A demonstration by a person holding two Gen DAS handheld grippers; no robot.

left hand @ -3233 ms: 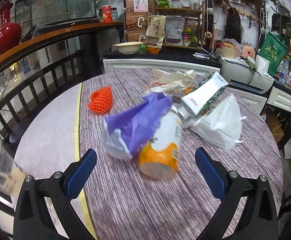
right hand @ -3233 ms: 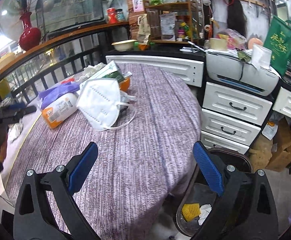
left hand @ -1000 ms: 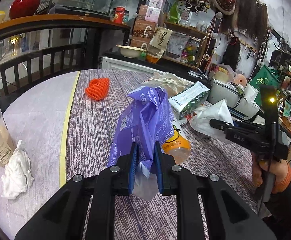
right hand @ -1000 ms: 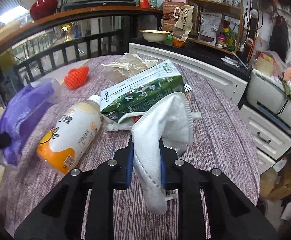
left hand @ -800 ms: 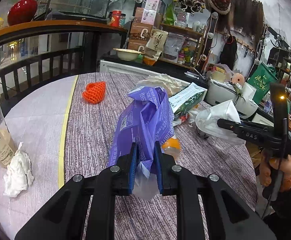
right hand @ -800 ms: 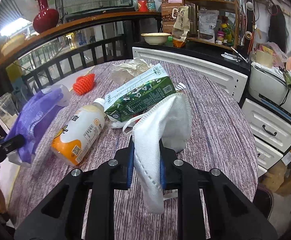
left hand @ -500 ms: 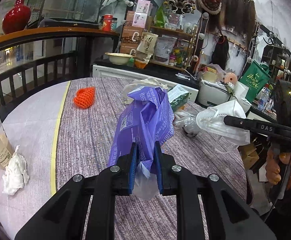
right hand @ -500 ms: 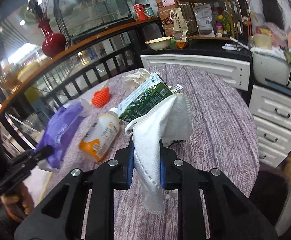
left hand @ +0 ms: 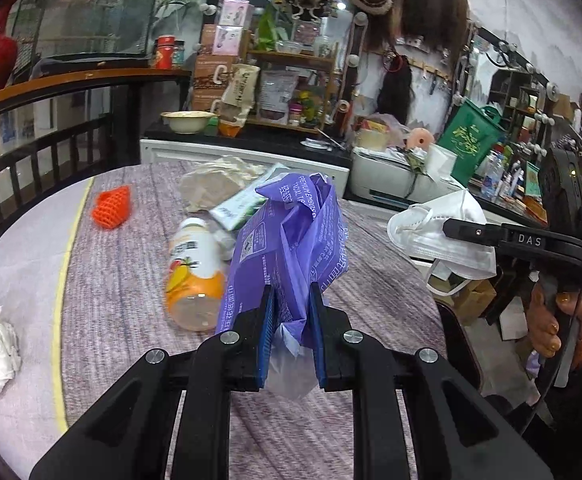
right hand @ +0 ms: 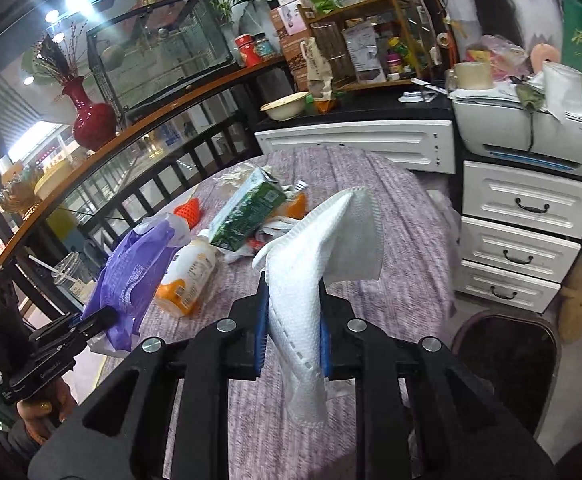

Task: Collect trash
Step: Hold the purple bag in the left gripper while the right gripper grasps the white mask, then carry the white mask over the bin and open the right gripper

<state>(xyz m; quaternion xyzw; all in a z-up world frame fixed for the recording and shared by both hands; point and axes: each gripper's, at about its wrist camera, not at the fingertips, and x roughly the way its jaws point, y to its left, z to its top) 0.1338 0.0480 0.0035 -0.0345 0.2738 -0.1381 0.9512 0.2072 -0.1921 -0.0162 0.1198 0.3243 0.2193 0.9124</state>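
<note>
Left wrist view: the left tongs [left hand: 289, 320] are gripping a crumpled purple plastic wrapper [left hand: 287, 248], holding it raised above the round counter with a purple woven cloth [left hand: 123, 264]. To the right, the right tongs [right hand: 293, 322] are clamping a white folded face mask [right hand: 323, 252], lifted near the counter's edge. A white and orange plastic bottle [left hand: 193, 268] is lying on its side beside a green and white carton [right hand: 247, 212]. A dark bin [right hand: 507, 364] is standing on the floor below.

White drawers [right hand: 525, 236], dark railing [left hand: 43, 140], cluttered shelves [left hand: 291, 92].
</note>
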